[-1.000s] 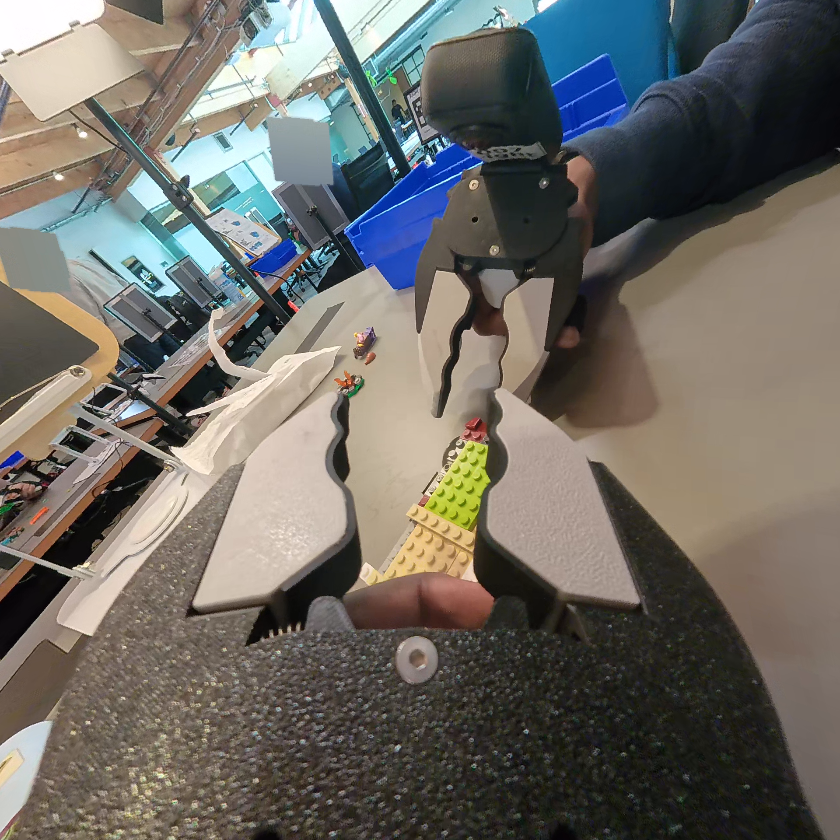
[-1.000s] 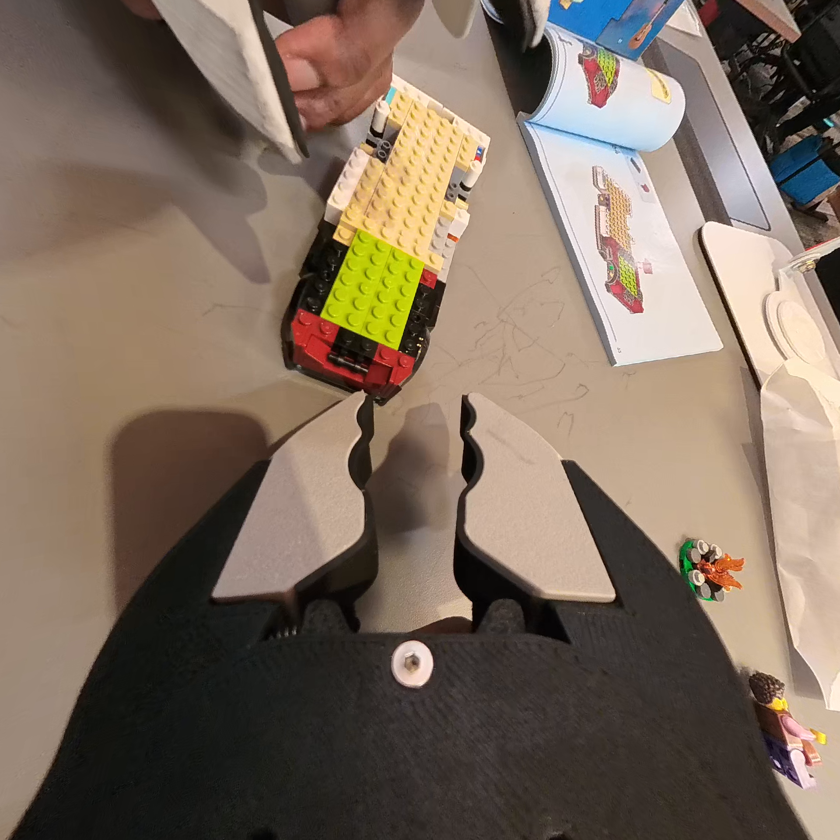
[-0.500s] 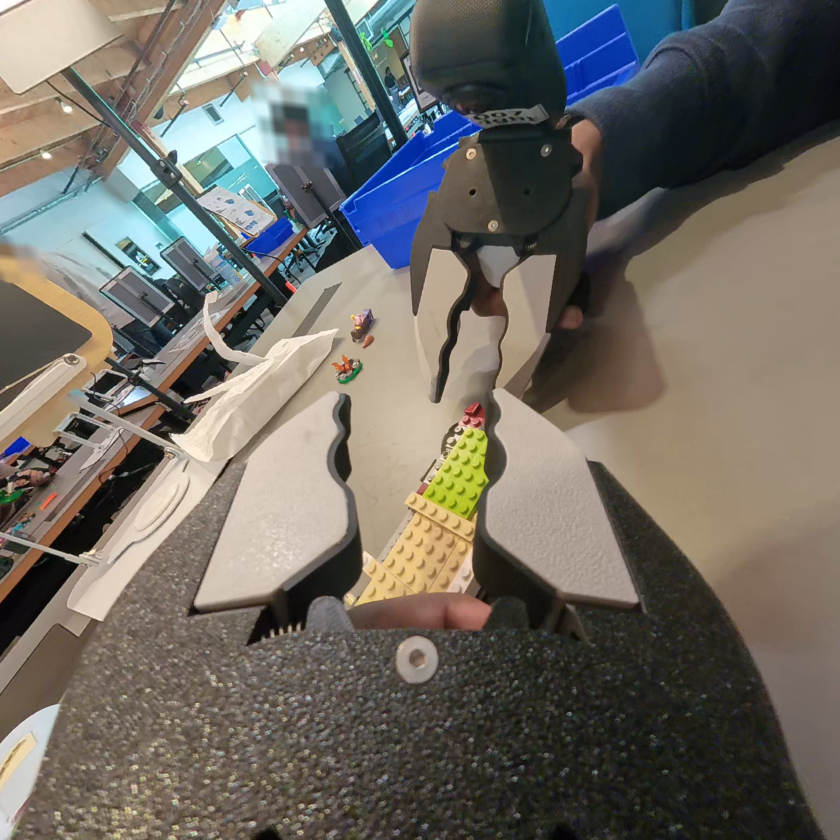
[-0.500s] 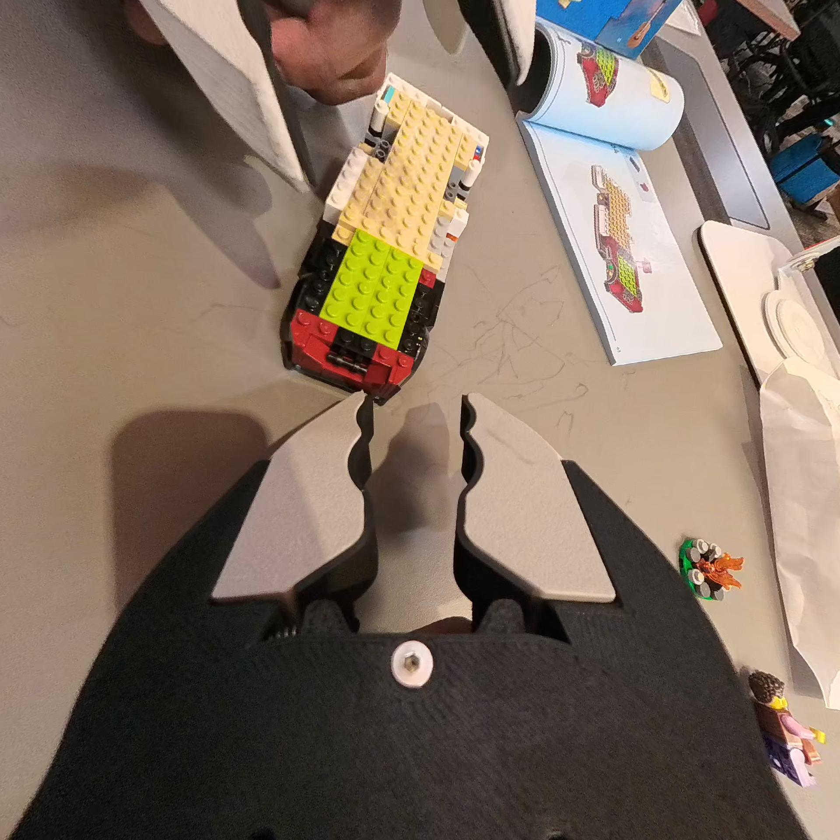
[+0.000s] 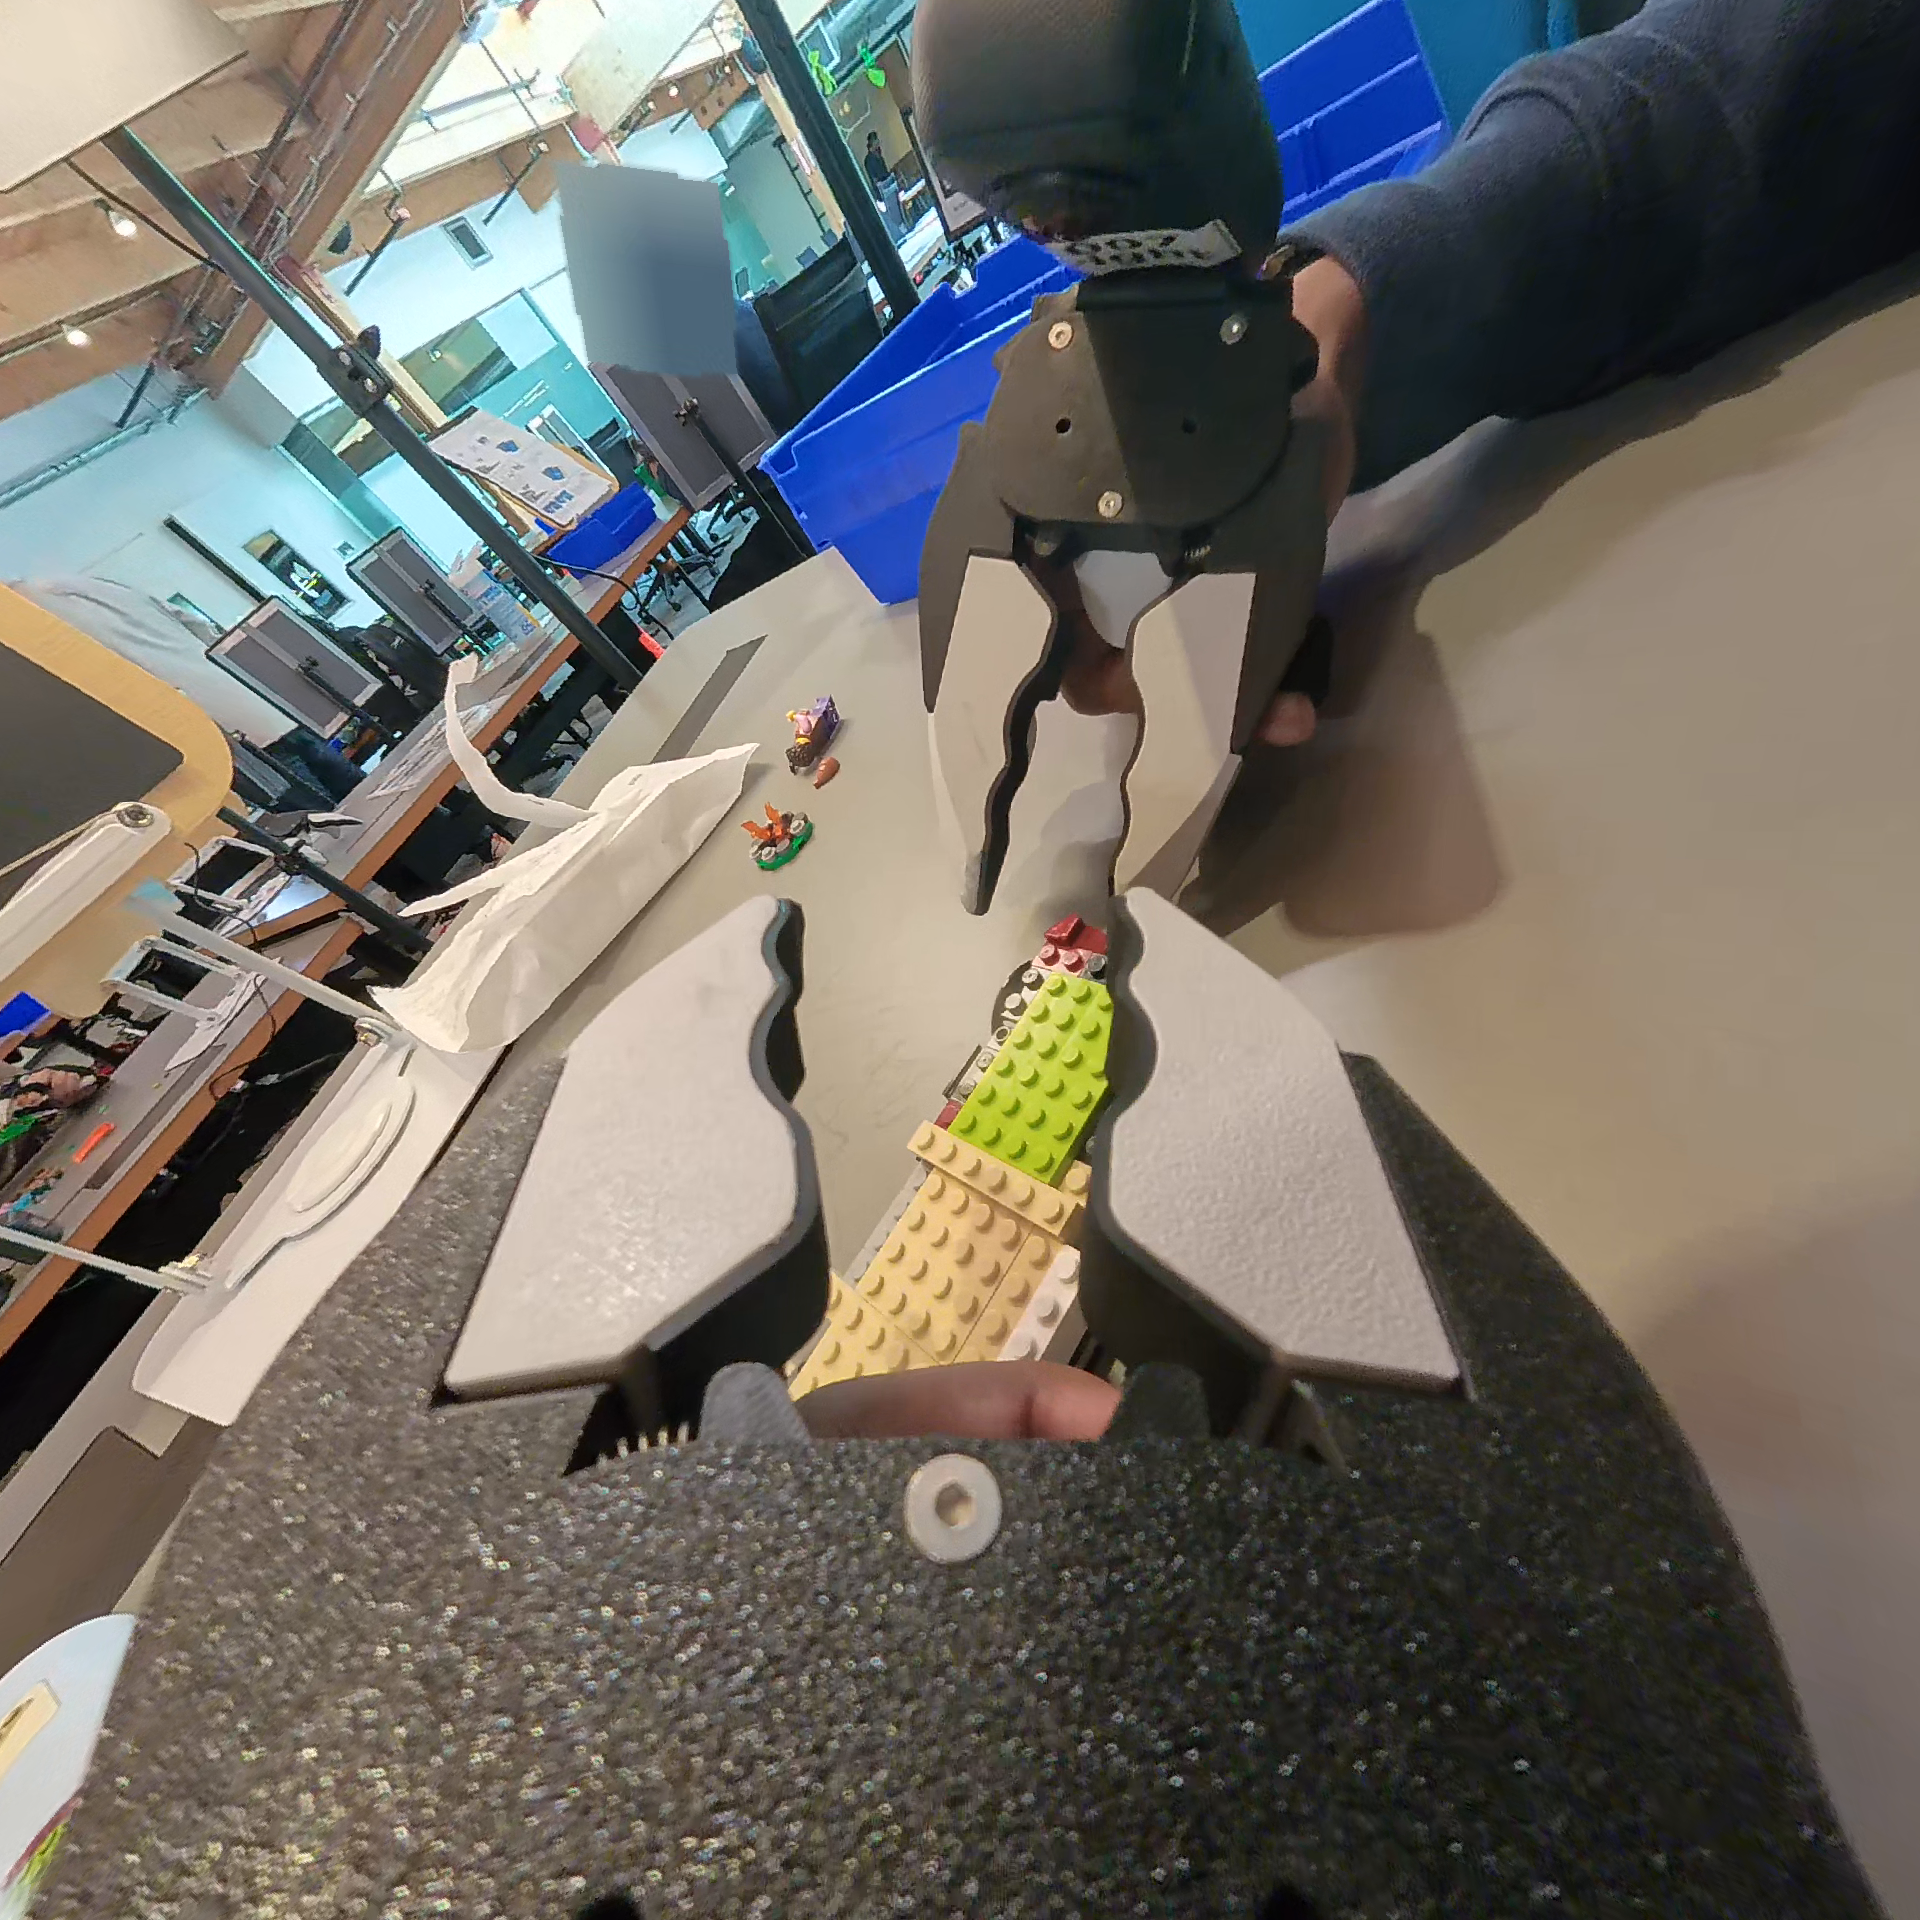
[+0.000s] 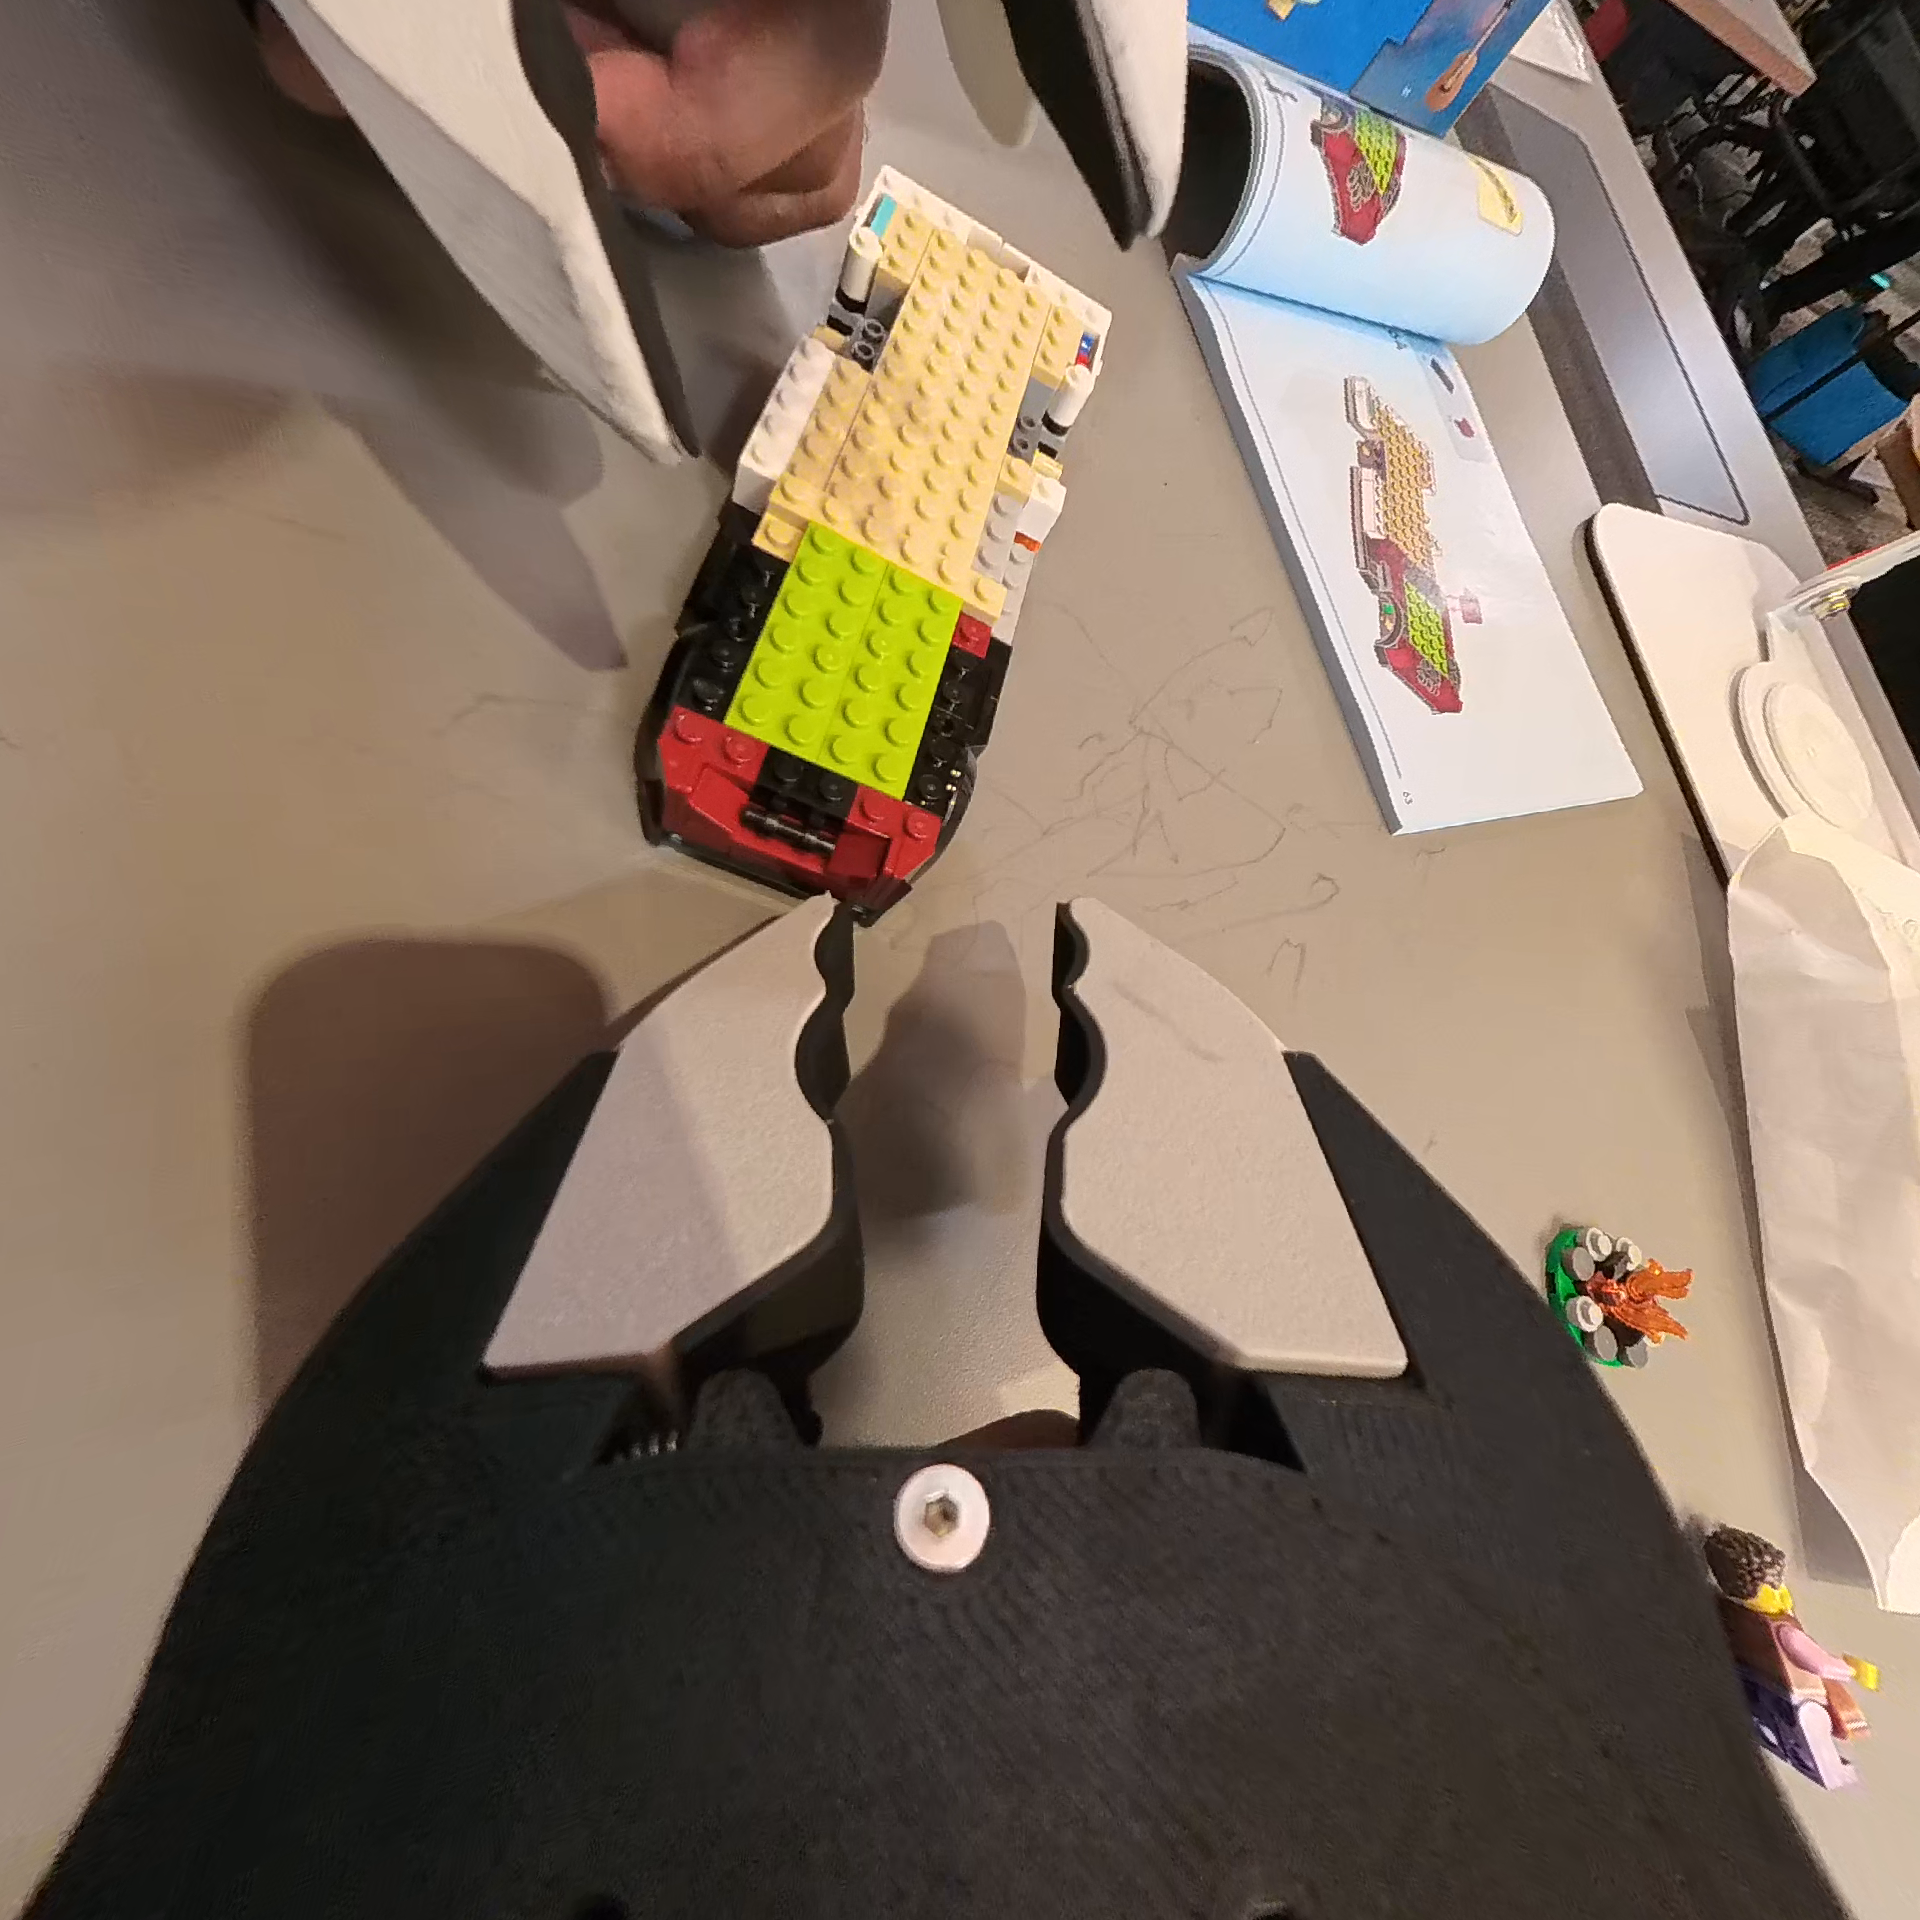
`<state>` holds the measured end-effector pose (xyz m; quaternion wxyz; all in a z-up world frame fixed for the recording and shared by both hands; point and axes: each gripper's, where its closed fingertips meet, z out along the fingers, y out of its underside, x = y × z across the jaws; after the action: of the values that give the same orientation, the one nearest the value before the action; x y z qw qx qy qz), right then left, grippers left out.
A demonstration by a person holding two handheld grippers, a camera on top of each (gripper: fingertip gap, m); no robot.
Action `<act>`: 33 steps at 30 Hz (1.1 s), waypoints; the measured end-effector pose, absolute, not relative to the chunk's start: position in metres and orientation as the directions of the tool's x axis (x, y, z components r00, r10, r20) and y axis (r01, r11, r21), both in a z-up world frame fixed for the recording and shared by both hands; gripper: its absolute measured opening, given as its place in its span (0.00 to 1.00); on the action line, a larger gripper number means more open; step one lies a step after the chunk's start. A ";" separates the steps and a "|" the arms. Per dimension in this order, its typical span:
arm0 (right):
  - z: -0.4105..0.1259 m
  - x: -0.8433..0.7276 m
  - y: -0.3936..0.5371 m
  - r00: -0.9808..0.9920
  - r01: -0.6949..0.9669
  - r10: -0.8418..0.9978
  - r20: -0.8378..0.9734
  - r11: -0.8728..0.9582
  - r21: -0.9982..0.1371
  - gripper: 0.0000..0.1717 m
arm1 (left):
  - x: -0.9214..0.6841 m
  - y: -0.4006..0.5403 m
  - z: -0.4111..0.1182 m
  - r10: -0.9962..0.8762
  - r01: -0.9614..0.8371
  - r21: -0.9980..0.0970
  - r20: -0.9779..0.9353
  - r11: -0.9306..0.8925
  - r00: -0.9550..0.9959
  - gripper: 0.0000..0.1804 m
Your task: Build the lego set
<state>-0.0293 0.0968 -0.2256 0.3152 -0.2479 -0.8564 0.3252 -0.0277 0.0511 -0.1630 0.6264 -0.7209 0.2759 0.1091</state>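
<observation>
Grey table, scuffed with thin dark scribbles. Lying open on it, an instruction booklet, far page curled over, just beside a blue box. Farther right, a flat white board and, overlapping its near end, a crumpled white paper bag. Near the bag, a small campfire build on a green base; well apart from that, a toy figure in pink and purple, lying down, with a tiny brown piece just beside. At the table's far edge, blue bins. Beyond, desks with monitors.
</observation>
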 end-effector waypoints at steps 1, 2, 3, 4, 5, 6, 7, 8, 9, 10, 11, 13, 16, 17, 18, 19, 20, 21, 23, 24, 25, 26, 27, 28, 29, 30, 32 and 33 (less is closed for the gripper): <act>-0.226 -0.029 0.097 -0.678 0.219 0.629 0.380 0.666 -0.713 0.21 | -0.028 0.051 -0.163 -0.261 -0.536 -0.842 -0.504 -0.064 0.823 0.31; -0.226 -0.029 0.097 -0.678 0.218 0.629 0.380 0.666 -0.713 0.21 | -0.028 0.051 -0.163 -0.262 -0.536 -0.842 -0.504 -0.064 0.823 0.31; -0.226 -0.029 0.097 -0.678 0.219 0.629 0.380 0.666 -0.713 0.21 | -0.027 0.051 -0.164 -0.263 -0.536 -0.842 -0.504 -0.064 0.823 0.31; -0.226 -0.029 0.097 -0.678 0.219 0.630 0.380 0.666 -0.713 0.21 | -0.027 0.051 -0.164 -0.264 -0.537 -0.841 -0.504 -0.065 0.822 0.31; -0.226 -0.029 0.097 -0.677 0.220 0.630 0.380 0.666 -0.713 0.21 | -0.027 0.051 -0.164 -0.265 -0.537 -0.841 -0.504 -0.068 0.822 0.31; -0.226 -0.029 0.097 -0.677 0.220 0.631 0.380 0.666 -0.713 0.21 | -0.026 0.051 -0.165 -0.268 -0.536 -0.841 -0.501 -0.074 0.823 0.31; -0.225 -0.029 0.097 -0.676 0.221 0.632 0.380 0.666 -0.713 0.21 | -0.026 0.051 -0.166 -0.273 -0.534 -0.841 -0.497 -0.081 0.824 0.30; -0.225 -0.029 0.097 -0.674 0.222 0.633 0.381 0.665 -0.713 0.21 | -0.025 0.051 -0.167 -0.276 -0.533 -0.842 -0.494 -0.086 0.825 0.30; -0.225 -0.029 0.098 -0.670 0.225 0.637 0.382 0.664 -0.713 0.21 | -0.025 0.051 -0.167 -0.278 -0.534 -0.841 -0.493 -0.089 0.824 0.30; -0.225 -0.029 0.099 -0.666 0.231 0.641 0.381 0.663 -0.712 0.21 | -0.024 0.051 -0.168 -0.280 -0.537 -0.839 -0.496 -0.092 0.822 0.30; -0.226 -0.028 0.099 -0.661 0.238 0.648 0.379 0.660 -0.713 0.21 | -0.024 0.051 -0.169 -0.281 -0.542 -0.835 -0.500 -0.095 0.819 0.30; -0.225 -0.026 0.101 -0.647 0.251 0.661 0.380 0.655 -0.713 0.21 | -0.024 0.051 -0.170 -0.279 -0.557 -0.825 -0.514 -0.099 0.811 0.30; -0.225 -0.019 0.103 -0.616 0.266 0.683 0.392 0.650 -0.712 0.21 | -0.024 0.051 -0.171 -0.277 -0.574 -0.812 -0.531 -0.102 0.801 0.30; -0.224 -0.016 0.104 -0.604 0.268 0.689 0.401 0.650 -0.712 0.21 | -0.025 0.051 -0.172 -0.275 -0.579 -0.809 -0.536 -0.103 0.798 0.30; -0.223 -0.014 0.104 -0.591 0.269 0.694 0.411 0.650 -0.711 0.22 | -0.025 0.052 -0.171 -0.272 -0.585 -0.805 -0.543 -0.100 0.794 0.30; -0.223 -0.012 0.105 -0.578 0.271 0.699 0.421 0.651 -0.709 0.22 | -0.025 0.052 -0.170 -0.269 -0.590 -0.802 -0.550 -0.094 0.791 0.30; -0.222 -0.010 0.105 -0.566 0.273 0.704 0.429 0.651 -0.708 0.22 | -0.025 0.051 -0.170 -0.267 -0.594 -0.800 -0.555 -0.089 0.788 0.30; -0.222 -0.009 0.105 -0.554 0.276 0.709 0.437 0.651 -0.707 0.22 | -0.024 0.051 -0.169 -0.265 -0.598 -0.797 -0.560 -0.087 0.785 0.30; -0.221 -0.008 0.106 -0.534 0.280 0.716 0.449 0.652 -0.705 0.22 | -0.024 0.051 -0.167 -0.257 -0.610 -0.788 -0.575 -0.081 0.777 0.30; -0.221 -0.008 0.107 -0.528 0.283 0.719 0.452 0.651 -0.704 0.22 | -0.024 0.050 -0.166 -0.252 -0.616 -0.784 -0.583 -0.074 0.772 0.30; -0.221 -0.009 0.108 -0.524 0.287 0.722 0.452 0.649 -0.704 0.22 | -0.025 0.050 -0.164 -0.247 -0.621 -0.781 -0.590 -0.066 0.769 0.30; -0.221 -0.009 0.108 -0.521 0.291 0.725 0.451 0.647 -0.705 0.22 | -0.025 0.049 -0.162 -0.239 -0.624 -0.779 -0.596 -0.058 0.767 0.30; -0.222 -0.009 0.109 -0.519 0.296 0.728 0.447 0.644 -0.705 0.22 | -0.026 0.049 -0.159 -0.231 -0.624 -0.780 -0.599 -0.050 0.767 0.30; -0.222 -0.010 0.109 -0.518 0.301 0.732 0.443 0.641 -0.706 0.22 | -0.026 0.048 -0.157 -0.224 -0.622 -0.782 -0.599 -0.042 0.769 0.30; -0.222 -0.010 0.110 -0.517 0.306 0.735 0.439 0.638 -0.707 0.22 | -0.027 0.047 -0.154 -0.217 -0.617 -0.787 -0.597 -0.030 0.772 0.30; -0.222 -0.011 0.110 -0.515 0.310 0.738 0.436 0.635 -0.707 0.21 | -0.028 0.046 -0.151 -0.210 -0.609 -0.793 -0.593 -0.016 0.778 0.30; -0.222 -0.011 0.111 -0.513 0.316 0.741 0.433 0.632 -0.708 0.21 | -0.029 0.044 -0.145 -0.201 -0.592 -0.806 -0.581 0.008 0.789 0.30; -0.222 -0.011 0.111 -0.512 0.318 0.742 0.432 0.631 -0.708 0.21 | -0.029 0.043 -0.142 -0.197 -0.585 -0.811 -0.577 0.021 0.793 0.30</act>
<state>-0.0114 0.1111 -0.2224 0.3740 -0.3225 -0.8220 0.2837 -0.0294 0.0428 -0.1420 0.6547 -0.6839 0.2859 0.1480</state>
